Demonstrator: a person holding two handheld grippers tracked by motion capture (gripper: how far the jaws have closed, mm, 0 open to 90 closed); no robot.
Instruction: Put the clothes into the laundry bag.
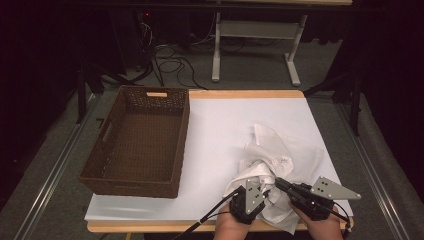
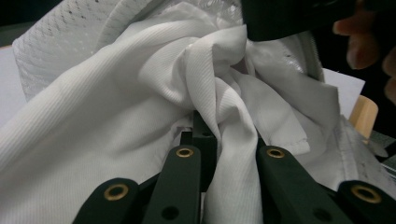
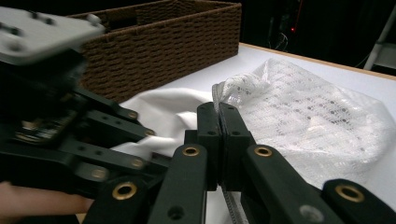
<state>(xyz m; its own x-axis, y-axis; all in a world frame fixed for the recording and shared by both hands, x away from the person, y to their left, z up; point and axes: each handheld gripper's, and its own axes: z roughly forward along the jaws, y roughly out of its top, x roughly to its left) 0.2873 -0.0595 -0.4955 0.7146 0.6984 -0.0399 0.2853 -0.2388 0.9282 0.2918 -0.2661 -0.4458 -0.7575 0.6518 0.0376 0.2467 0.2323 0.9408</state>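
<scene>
The white garment (image 1: 265, 160) lies crumpled on the worktop (image 1: 215, 130), at the near right part, well apart from the brown woven basket (image 1: 137, 142) that stands on the left. The left hand-held gripper (image 1: 250, 195) is at the near edge of the garment, and its jaws are clamped on a fold of the ribbed white cloth (image 2: 233, 154). The right hand-held gripper (image 1: 280, 184) is just beside it, on the right, and its jaws are pressed together on a thin edge of the mesh part (image 3: 303, 116) of the same garment.
</scene>
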